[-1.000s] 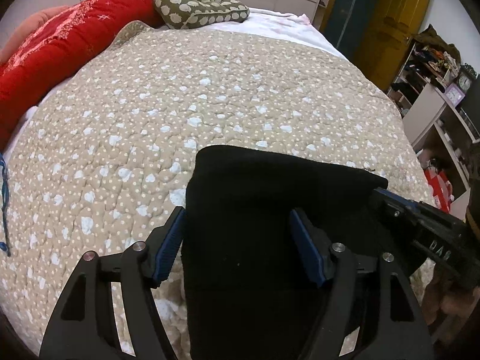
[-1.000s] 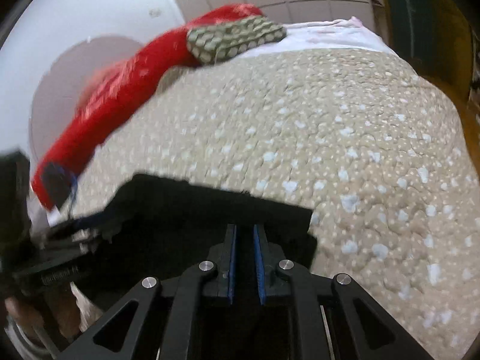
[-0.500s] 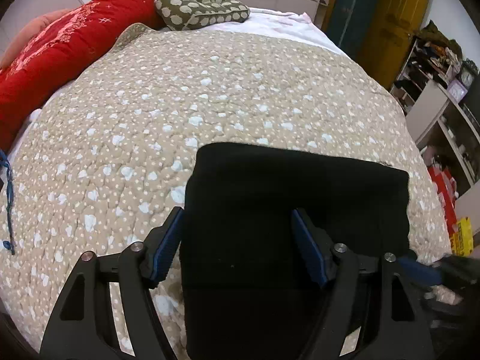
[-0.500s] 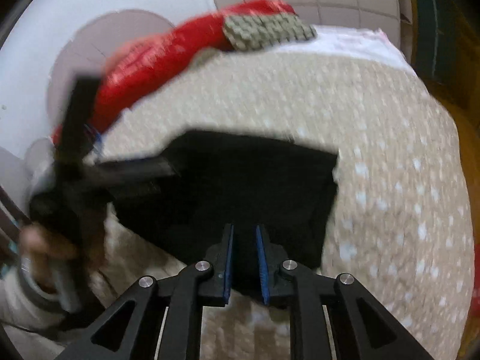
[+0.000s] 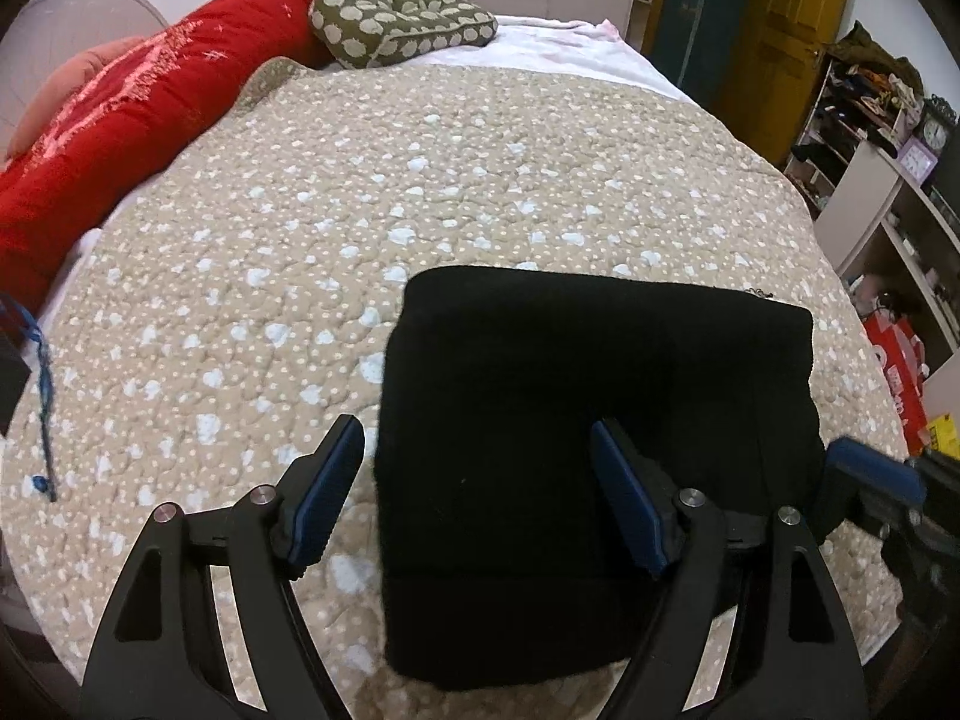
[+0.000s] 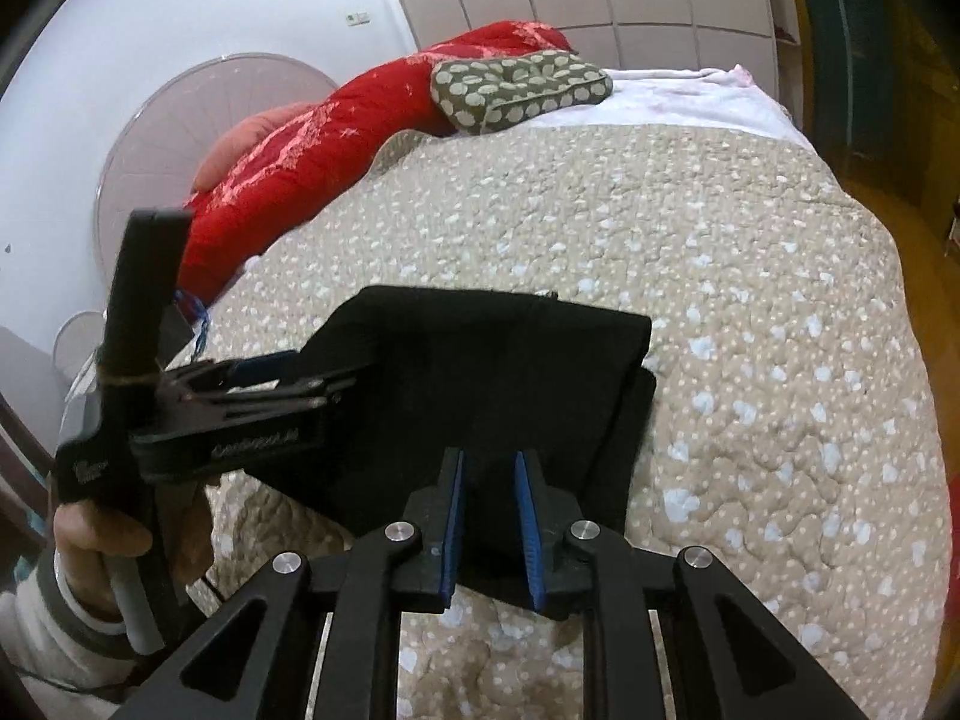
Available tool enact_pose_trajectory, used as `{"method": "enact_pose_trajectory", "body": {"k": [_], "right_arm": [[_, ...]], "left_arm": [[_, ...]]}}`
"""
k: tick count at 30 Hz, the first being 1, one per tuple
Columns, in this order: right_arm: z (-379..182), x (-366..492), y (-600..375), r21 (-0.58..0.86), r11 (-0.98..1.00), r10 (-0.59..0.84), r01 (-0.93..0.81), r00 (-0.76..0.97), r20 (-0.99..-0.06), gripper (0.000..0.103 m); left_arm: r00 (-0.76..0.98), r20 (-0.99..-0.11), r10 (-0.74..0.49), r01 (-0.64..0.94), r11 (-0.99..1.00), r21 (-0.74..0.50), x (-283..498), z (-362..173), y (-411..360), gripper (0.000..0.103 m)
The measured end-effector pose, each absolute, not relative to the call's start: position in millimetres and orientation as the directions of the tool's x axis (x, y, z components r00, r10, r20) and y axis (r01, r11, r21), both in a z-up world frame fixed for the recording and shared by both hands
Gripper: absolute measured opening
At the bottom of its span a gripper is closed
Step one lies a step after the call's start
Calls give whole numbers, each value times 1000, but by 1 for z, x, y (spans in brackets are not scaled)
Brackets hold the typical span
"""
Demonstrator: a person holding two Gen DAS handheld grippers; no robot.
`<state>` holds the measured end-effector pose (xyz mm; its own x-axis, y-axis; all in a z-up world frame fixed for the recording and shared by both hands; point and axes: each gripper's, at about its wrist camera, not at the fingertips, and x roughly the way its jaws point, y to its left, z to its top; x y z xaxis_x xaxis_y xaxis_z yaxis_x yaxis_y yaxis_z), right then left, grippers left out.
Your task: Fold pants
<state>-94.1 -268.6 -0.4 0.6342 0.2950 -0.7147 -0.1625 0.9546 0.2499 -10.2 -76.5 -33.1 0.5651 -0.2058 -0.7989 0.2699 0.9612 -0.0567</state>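
Note:
The black pants (image 5: 588,420) lie folded into a compact rectangle on the beige dotted quilt (image 5: 420,180), near its front edge. My left gripper (image 5: 480,492) is open and wide, its blue pads straddling the left part of the bundle, gripping nothing. In the right wrist view the pants (image 6: 498,372) show with stepped layers at their right edge. My right gripper (image 6: 489,516) hovers just behind their near edge, its jaws slightly parted and empty. The left gripper (image 6: 258,402) shows there at the left, held in a hand.
A red blanket (image 5: 150,120) and an olive dotted pillow (image 5: 396,24) lie at the far end of the bed. Shelves with clutter (image 5: 870,138) and a yellow door (image 5: 780,30) stand to the right. A round white fan (image 6: 198,120) stands left of the bed.
My right gripper has let go of the pants, pulled back toward the near edge and opened a little. The pants now lie flat. The left gripper has stayed open over them.

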Motion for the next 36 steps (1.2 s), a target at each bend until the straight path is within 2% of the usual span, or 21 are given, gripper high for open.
{"method": "enact_pose_trajectory", "body": {"k": [7,30,34,36], "right_arm": [[-16,-83,-273,258,961,267,-103,608,-748,19],[-10,-87,-279,278,958,261,-74,626,-735,22],[-9,-85,-286,279,959,243,-49,644,-725,31],[-8,-83,-290,280,959,238,-41,654,-718,31]], "left_arm": [[551,-805,-221,266,961,-82,-15,-39,-73,78],[555,-798,-235,271,958,-93,-16,-44,-78,79],[537,-804,-255,267,956,-125,-14,-37,-72,79],[541,-804,-248,259,958,-121,-14,-35,-68,79]]}}
